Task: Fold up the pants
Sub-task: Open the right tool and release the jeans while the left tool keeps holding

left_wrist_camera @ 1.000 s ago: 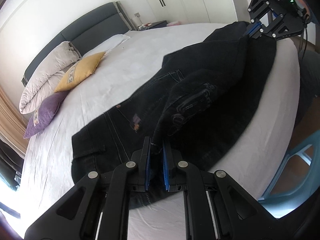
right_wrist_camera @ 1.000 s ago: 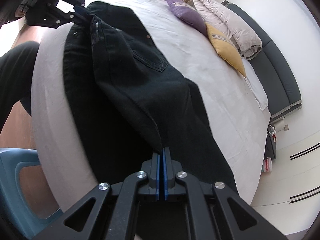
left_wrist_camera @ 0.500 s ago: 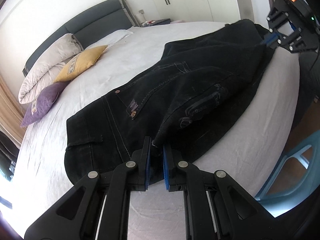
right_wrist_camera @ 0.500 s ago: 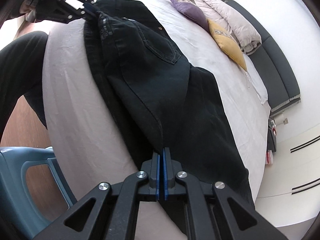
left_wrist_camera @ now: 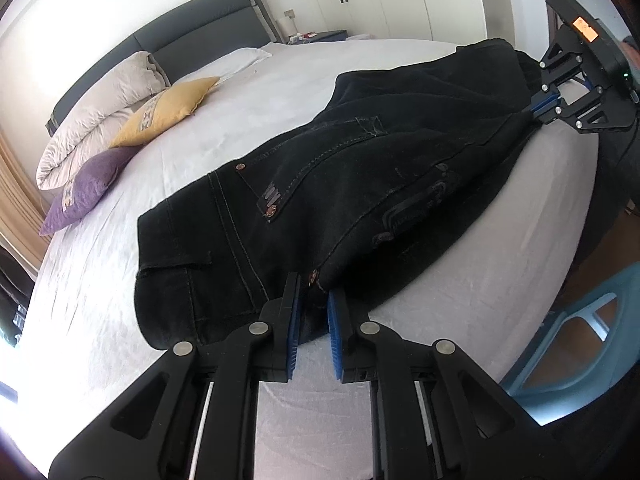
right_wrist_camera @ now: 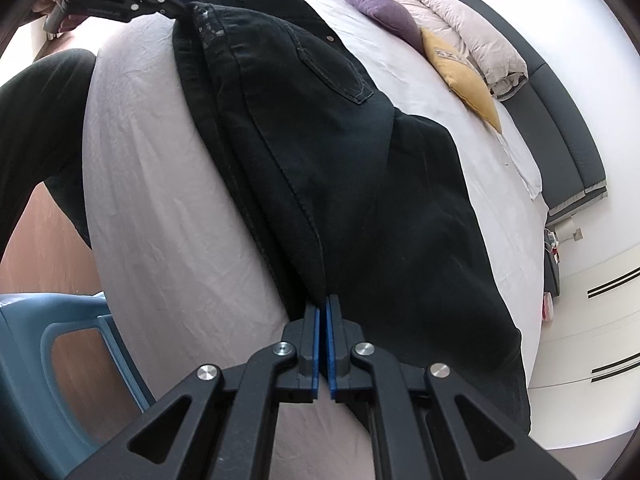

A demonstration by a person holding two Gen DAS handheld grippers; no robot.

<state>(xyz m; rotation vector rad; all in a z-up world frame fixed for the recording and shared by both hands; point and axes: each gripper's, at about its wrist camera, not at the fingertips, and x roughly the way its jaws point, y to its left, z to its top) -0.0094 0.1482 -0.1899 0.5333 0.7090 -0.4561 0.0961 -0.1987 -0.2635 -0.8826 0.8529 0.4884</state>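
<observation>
Risk: left claw (left_wrist_camera: 312,308) has only a narrow bite on the waistband corner of the pants (left_wrist_camera: 360,184); thick denim may slip out and the folded-over half would slide askew. Right claw (right_wrist_camera: 322,320) is clamped nearly shut on the seam edge at the far end; an uneven pull could skew the fold or drag cloth off the bed (right_wrist_camera: 168,184) edge.

Pants lie lengthwise on the bed, centre frame, stretching from lower centre to upper right in the left view.

Matt black denim pants (left_wrist_camera: 360,184) with copper rivets lie on a smooth, faintly creased white cotton bedsheet (left_wrist_camera: 132,292)
</observation>
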